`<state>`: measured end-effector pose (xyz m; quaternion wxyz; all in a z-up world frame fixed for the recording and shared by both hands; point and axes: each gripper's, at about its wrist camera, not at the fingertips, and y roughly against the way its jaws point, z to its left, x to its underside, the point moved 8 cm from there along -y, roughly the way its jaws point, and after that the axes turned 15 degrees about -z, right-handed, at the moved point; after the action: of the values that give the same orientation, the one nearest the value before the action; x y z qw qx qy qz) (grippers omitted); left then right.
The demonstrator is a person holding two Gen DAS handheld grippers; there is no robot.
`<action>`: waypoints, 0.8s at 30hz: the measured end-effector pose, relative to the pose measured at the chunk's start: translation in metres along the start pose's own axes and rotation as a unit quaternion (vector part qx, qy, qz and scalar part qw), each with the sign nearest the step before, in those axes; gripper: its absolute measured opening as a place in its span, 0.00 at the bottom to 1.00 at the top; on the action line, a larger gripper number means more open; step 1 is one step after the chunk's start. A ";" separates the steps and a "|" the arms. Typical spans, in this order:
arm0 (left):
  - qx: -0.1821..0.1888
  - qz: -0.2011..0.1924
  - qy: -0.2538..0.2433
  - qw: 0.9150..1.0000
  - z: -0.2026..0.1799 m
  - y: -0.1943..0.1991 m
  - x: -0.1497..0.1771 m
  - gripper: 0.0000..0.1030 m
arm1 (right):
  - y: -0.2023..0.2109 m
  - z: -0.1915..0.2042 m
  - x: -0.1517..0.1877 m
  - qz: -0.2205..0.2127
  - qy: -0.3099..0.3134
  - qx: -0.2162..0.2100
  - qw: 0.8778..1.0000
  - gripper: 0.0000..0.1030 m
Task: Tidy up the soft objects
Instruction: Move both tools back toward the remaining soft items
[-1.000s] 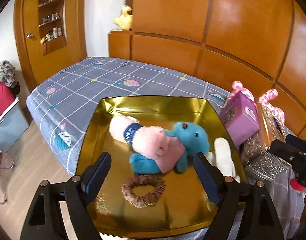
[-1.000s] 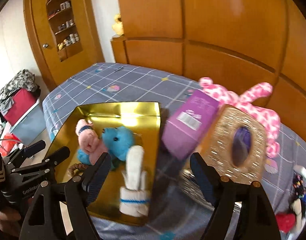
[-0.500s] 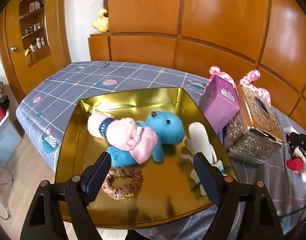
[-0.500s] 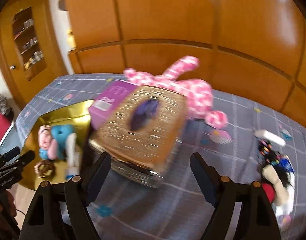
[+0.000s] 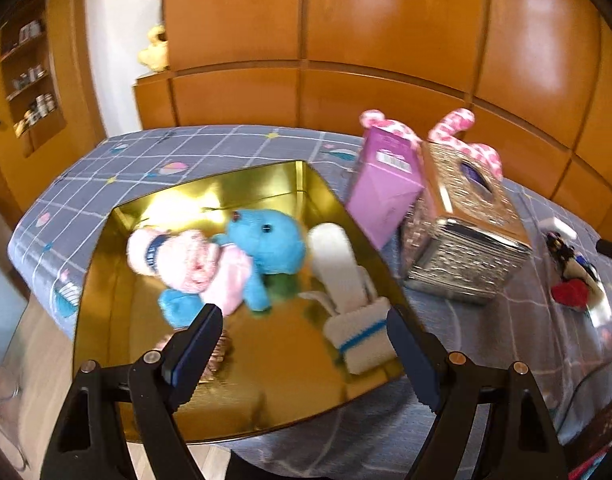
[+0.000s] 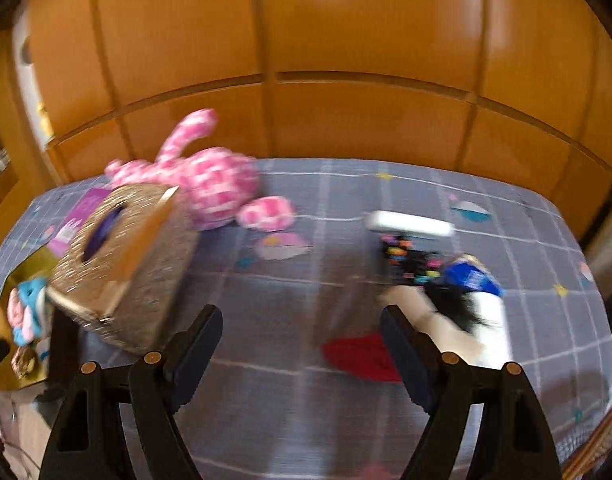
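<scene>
A gold tray [image 5: 106, 280] on the bed holds a blue plush bear [image 5: 266, 240], a pink fluffy sock [image 5: 178, 256], a white sock [image 5: 346, 292] and a brown scrunchie [image 5: 218, 354]. My left gripper [image 5: 306, 344] hovers open over the tray's near side, nothing between its fingers. My right gripper [image 6: 302, 340] is open above the bedspread, with a red soft piece [image 6: 362, 356] and a doll with black hair [image 6: 458, 308] just beyond its right finger. A pink spotted plush [image 6: 218, 184] lies farther back behind the glittery tissue box [image 6: 122, 256].
A purple box [image 5: 386, 188] leans against the tissue box [image 5: 466, 232] right of the tray. A white remote-like bar [image 6: 410, 224] and colourful small items [image 6: 410, 260] lie on the checked bedspread [image 6: 306, 280]. Wooden wall panels [image 6: 346, 80] back the bed; a door with shelves [image 5: 26, 92] stands at left.
My right gripper has swung right, from over the tray past the tissue box to the doll and red piece. My left gripper drifted right along the tray; both stayed open.
</scene>
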<state>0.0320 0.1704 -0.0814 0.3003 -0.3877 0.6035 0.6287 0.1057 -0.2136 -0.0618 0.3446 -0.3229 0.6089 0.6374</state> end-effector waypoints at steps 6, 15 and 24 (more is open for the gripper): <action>0.061 -0.011 -0.045 0.997 -0.050 0.006 -0.009 0.82 | 0.006 -0.074 -0.003 -0.010 -0.048 0.068 0.996 0.80; 0.140 0.000 -0.112 0.984 -0.134 0.002 -0.021 0.82 | 0.009 -0.180 0.011 -0.034 -0.204 0.141 0.968 0.80; 0.189 -0.007 -0.179 0.965 -0.238 -0.016 -0.041 0.82 | 0.021 -0.198 0.014 -0.072 -0.271 0.123 0.952 0.80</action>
<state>0.0971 -0.0607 -0.0481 0.4759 -0.2095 0.6453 0.5597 0.0789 -0.4110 -0.0716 0.5782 -0.1363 0.5414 0.5950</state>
